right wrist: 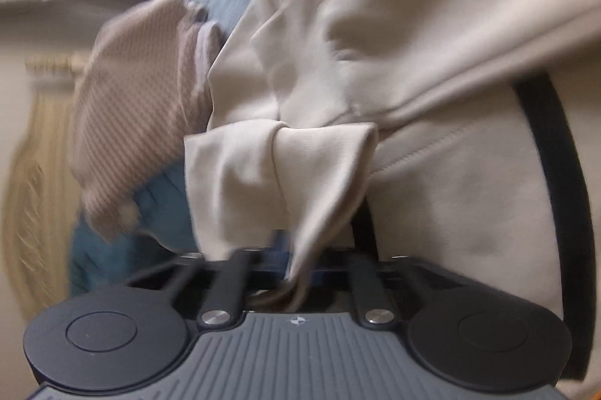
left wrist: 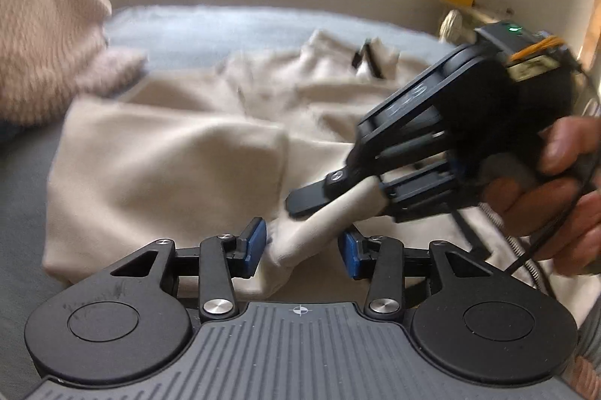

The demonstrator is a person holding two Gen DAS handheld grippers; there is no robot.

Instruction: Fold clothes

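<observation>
Now right gripper point(left wrist: 319, 203) clamped on cream garment's cuff point(left wrist: 300, 238), left gripper point(left wrist: 302, 246) apart around it.

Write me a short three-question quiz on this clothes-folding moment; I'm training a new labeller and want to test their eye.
1. True or false: the right claw is shut on a cuff of the cream sweatshirt.
2. Which lies left of the sweatshirt in the left wrist view? A) a ribbed knit garment B) a red towel C) a black shoe
3. Fill in: the left claw has its blue pads standing ___ on either side of the cuff.

Key: 1 true; 2 A; 3 apart.
</observation>
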